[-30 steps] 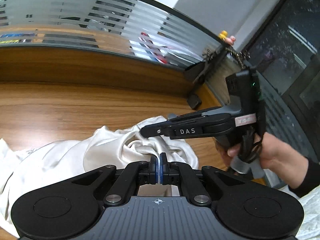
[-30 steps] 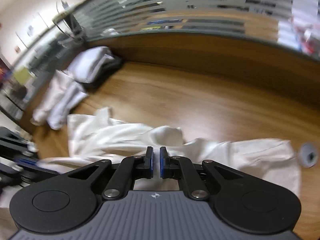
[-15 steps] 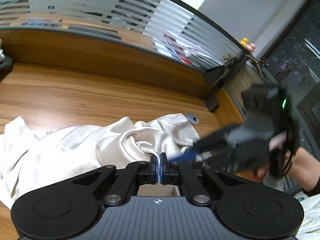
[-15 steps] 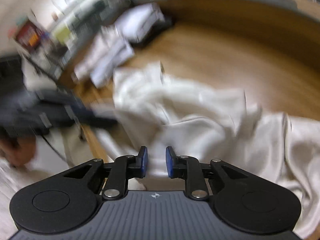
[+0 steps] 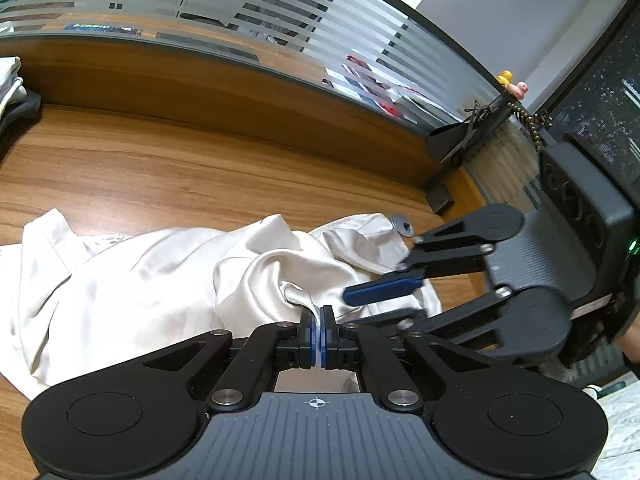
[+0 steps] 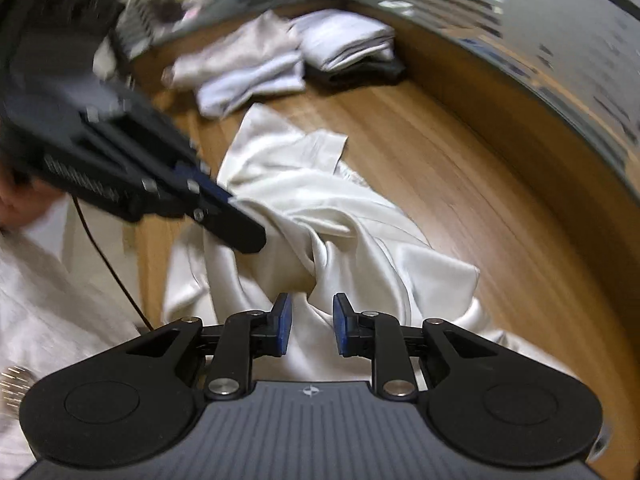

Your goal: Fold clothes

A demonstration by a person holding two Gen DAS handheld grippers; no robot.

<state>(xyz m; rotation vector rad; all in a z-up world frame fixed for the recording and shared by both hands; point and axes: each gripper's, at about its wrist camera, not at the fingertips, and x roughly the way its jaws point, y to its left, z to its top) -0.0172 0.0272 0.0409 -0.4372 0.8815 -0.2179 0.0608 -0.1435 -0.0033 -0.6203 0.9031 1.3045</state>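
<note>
Cream garment (image 5: 132,280) lies crumpled on wood desk (image 5: 160,168), mid-frame. Left gripper (image 5: 318,334): jaws clamped on a pinched fold at 6 o'clock. Right gripper (image 6: 312,328): jaws part-open and opening, cloth under the gap, not pinched. Folded clothes stack (image 6: 320,52) at 12 o'clock in right view.

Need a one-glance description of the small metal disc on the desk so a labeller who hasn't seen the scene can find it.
Start at the wooden desk and follow the crumpled cream satin garment to its end nearest the corner of the desk's raised back panel. Just past that edge, on bare wood, lies a small flat silver metal disc with a centre hole. It is the only hard, shiny, round thing there; everything beside it is soft cloth.
</note>
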